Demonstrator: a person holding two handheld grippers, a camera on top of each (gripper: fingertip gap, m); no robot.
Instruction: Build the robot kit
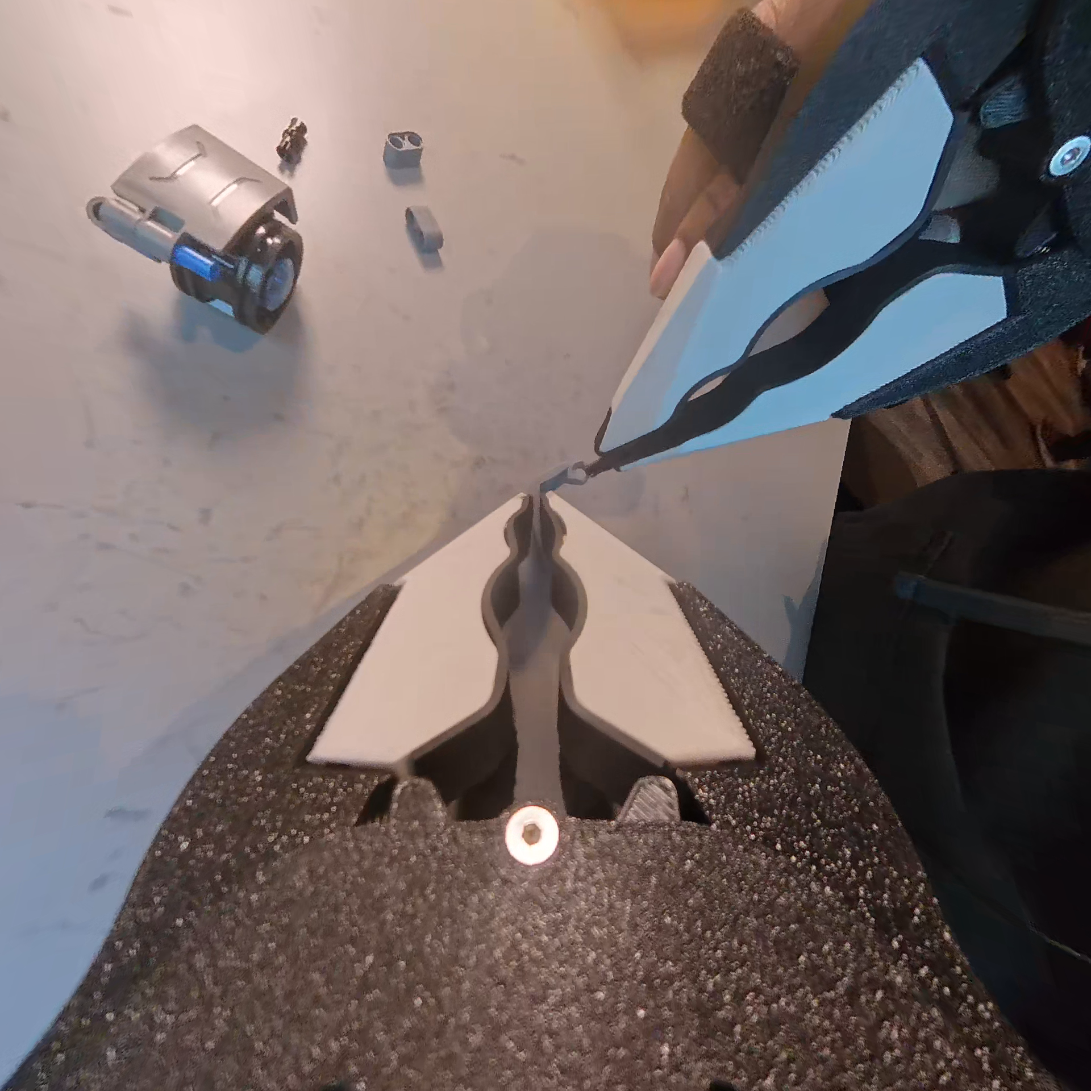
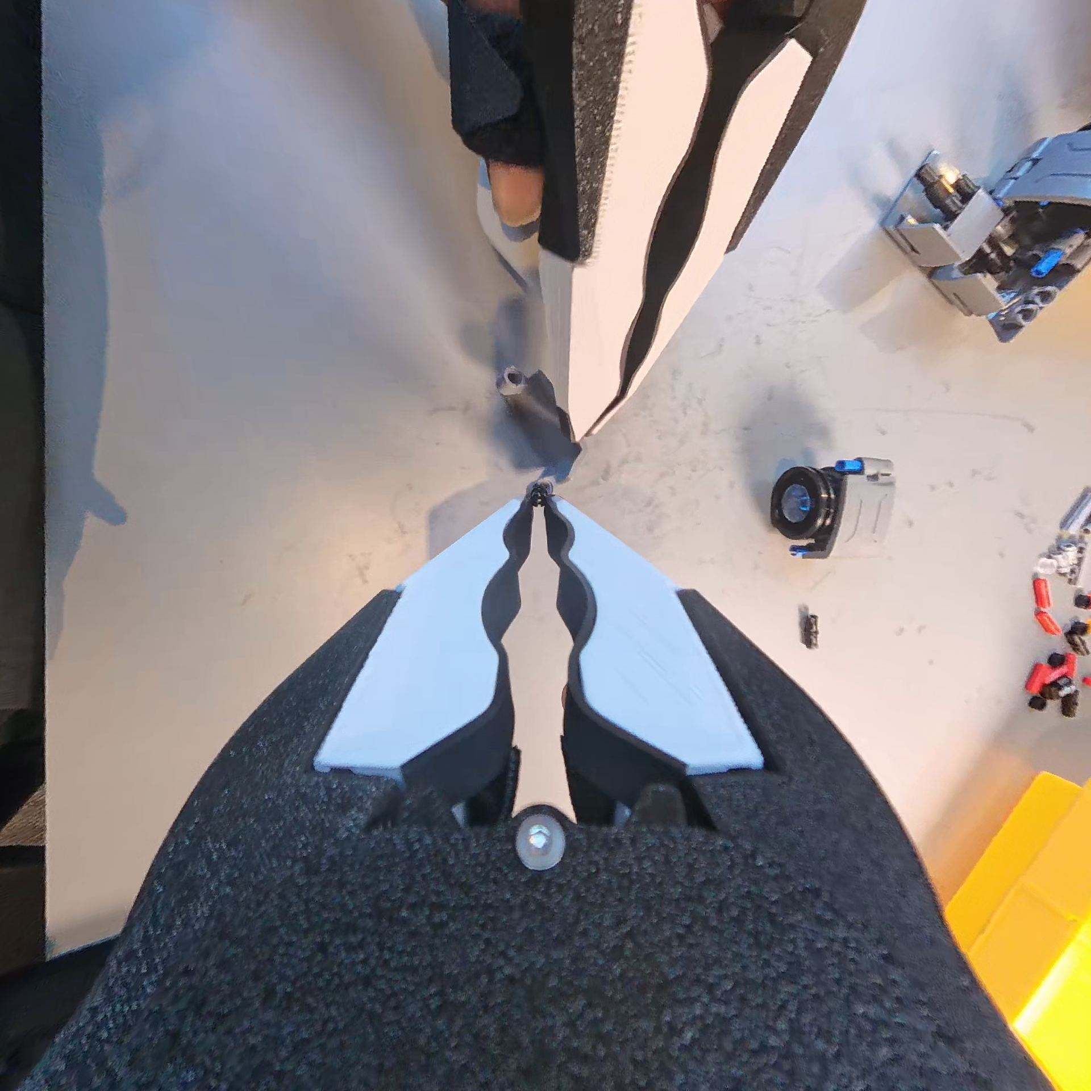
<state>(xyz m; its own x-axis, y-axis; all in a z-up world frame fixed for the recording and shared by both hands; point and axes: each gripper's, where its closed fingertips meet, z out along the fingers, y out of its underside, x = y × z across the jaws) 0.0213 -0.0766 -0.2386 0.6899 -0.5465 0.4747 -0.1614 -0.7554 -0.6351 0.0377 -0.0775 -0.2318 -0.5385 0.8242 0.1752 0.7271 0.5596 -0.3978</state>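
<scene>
White scuffed tabletop (image 2: 295, 354) carries a yellow box (image 2: 1027, 921) at its near right corner, a grey brick assembly (image 2: 998, 236) at the far right edge, and a grey-black wheel module (image 2: 832, 508) mid-right; no readable writing or brand shows. Left gripper (image 1: 538, 500) is clamped on a long grey beam piece (image 1: 534, 637) running back between its fingers. Right gripper (image 2: 540, 499) is nipped narrow on a tiny black pin (image 2: 539, 491), tip to tip with the left, above the table's middle; small loose parts (image 2: 1057, 649) lie at the right edge.
</scene>
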